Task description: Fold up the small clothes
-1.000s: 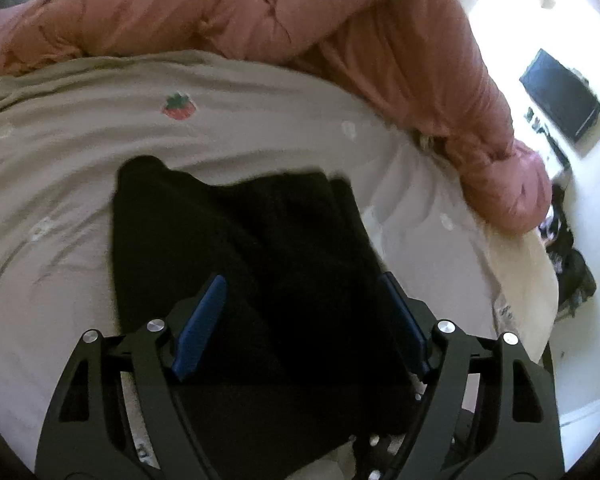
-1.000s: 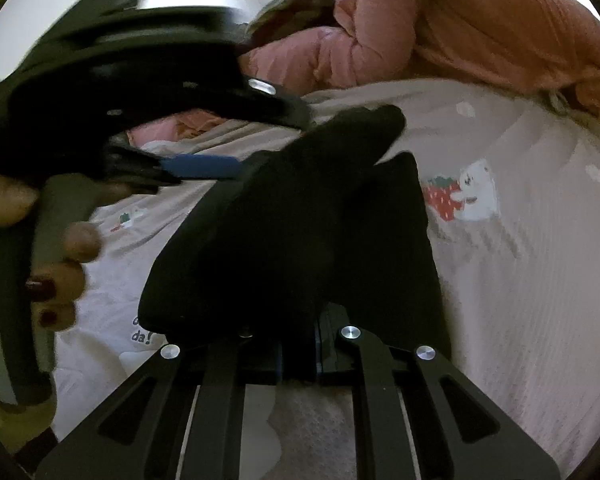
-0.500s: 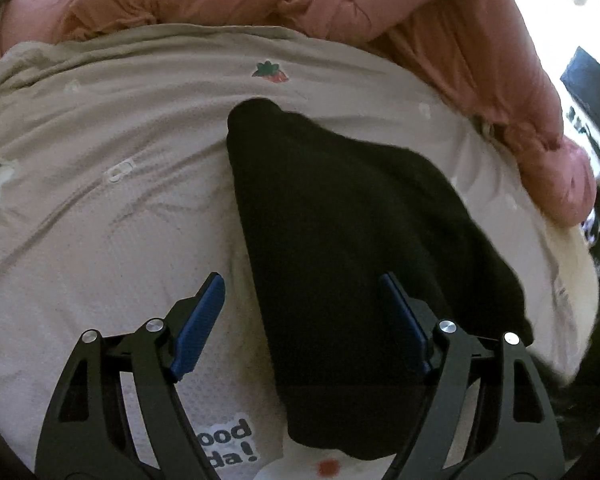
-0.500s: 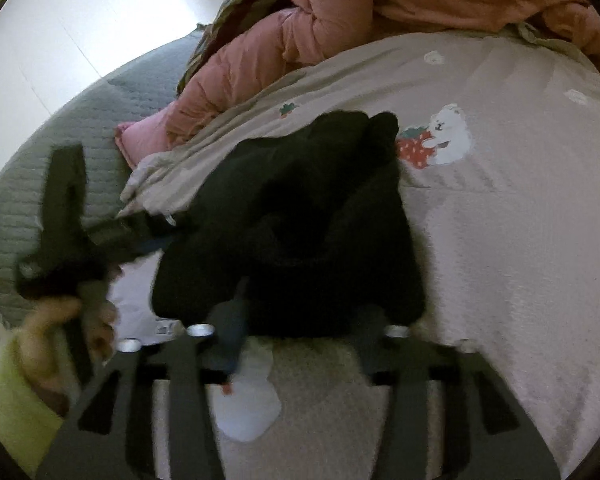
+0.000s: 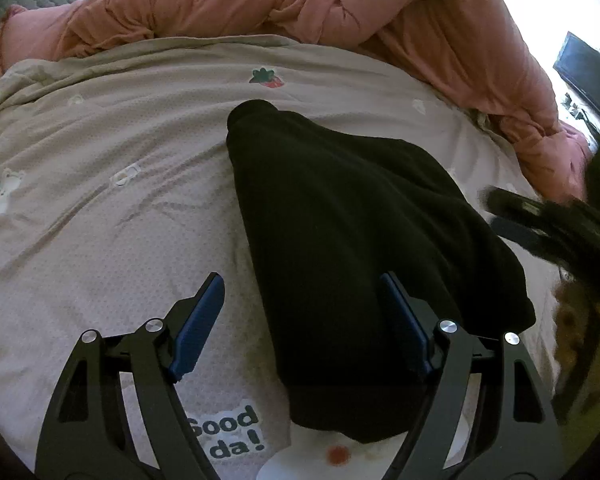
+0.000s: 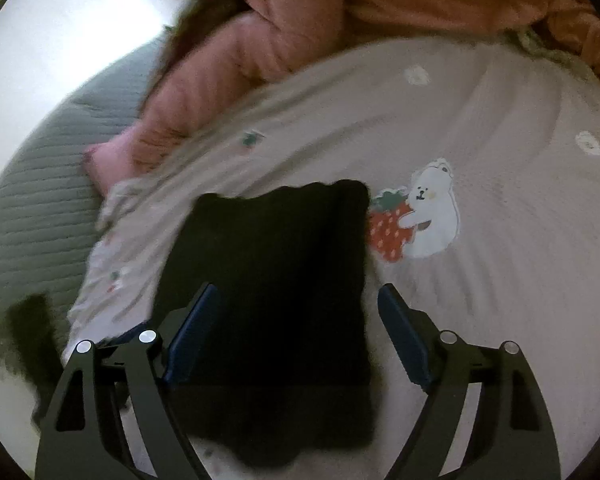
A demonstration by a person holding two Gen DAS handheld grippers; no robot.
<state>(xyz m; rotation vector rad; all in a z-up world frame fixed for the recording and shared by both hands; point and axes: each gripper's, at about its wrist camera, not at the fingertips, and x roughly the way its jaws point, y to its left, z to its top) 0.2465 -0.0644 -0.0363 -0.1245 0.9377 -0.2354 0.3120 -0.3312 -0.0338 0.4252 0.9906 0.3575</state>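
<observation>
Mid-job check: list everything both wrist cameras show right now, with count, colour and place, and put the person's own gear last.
black garment: one, black, lying folded on the bedspread, ahead of both grippers
bedspread: one, beige with strawberry and white bear prints and "Good da!" lettering, under the garment
puffy quilt: one, pink, bunched along the far edge of the bedspread
quilted cover: one, grey-green, left of the bedspread in the right wrist view
screen: one, black, on the bright floor at far right
left gripper: one, black with blue fingers, open, over the garment's near left edge
right gripper: one, black with blue fingers, jaws just opened, garment below them, not pinched
</observation>
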